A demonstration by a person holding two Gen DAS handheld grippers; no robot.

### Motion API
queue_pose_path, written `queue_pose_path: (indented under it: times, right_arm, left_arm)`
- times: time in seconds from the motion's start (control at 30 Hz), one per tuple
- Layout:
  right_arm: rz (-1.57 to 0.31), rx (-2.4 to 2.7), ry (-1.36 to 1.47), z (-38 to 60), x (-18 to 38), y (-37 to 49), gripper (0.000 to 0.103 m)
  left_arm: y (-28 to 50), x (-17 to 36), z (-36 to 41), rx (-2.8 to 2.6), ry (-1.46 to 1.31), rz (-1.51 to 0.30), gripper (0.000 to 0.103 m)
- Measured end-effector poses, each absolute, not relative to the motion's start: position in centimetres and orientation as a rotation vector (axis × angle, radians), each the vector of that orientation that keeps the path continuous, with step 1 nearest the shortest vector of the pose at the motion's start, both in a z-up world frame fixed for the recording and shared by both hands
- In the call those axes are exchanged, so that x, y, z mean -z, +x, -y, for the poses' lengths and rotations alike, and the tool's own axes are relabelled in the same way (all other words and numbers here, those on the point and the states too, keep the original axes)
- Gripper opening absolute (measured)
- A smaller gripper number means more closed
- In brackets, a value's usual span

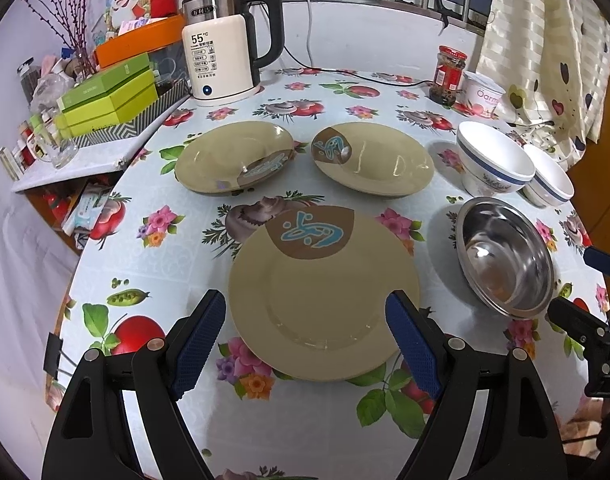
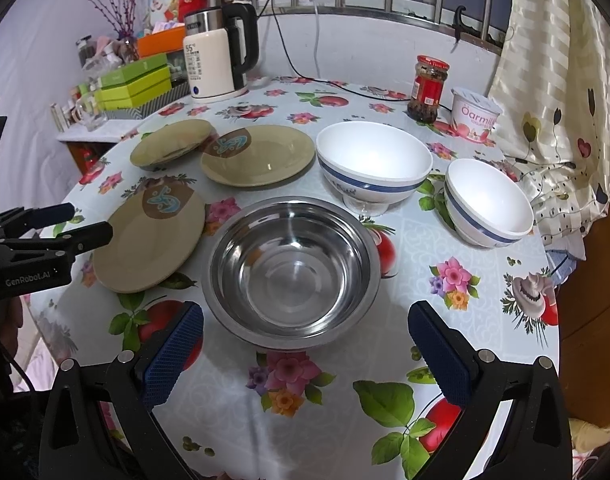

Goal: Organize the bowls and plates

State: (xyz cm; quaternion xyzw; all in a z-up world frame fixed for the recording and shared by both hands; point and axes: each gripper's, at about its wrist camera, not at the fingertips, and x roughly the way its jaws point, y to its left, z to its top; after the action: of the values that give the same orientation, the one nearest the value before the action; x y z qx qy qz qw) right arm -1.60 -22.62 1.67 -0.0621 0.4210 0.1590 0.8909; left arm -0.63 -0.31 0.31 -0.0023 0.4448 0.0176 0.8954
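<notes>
Opening step: both grippers, left gripper (image 1: pixel 305 332) and right gripper (image 2: pixel 305 344), spread empty above the desk (image 2: pixel 445 320), near plate (image 1: pixel 325 296) and steel bowl (image 2: pixel 293 272) unstacked, awaiting rim grasps.

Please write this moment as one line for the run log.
left gripper: open, over near tan plate | right gripper: open, before steel bowl | nothing held | nothing stacked yet

tablecloth (image 1: pixel 153 264): pale blue, flower/fruit print | plates (image 1: pixel 325 300): tan, brown patch with blue motif | steel bowl (image 2: pixel 293 272): silver | two bowls (image 2: pixel 375 164): white, blue band | kettle (image 1: pixel 225 60): cream, black | jar (image 2: pixel 429 88): red label | pads (image 1: pixel 201 340): blue
</notes>
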Motion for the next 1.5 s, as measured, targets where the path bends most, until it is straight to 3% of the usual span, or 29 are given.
queue_pose_path:
  times: [1.5]
  right_arm:
    - [-0.849,-0.33,-0.131,22.75,-2.57,-2.06,0.103]
  left_arm:
    - [-1.38,-0.66,-0.42,-0.038,-0.036,-0.922,0.083]
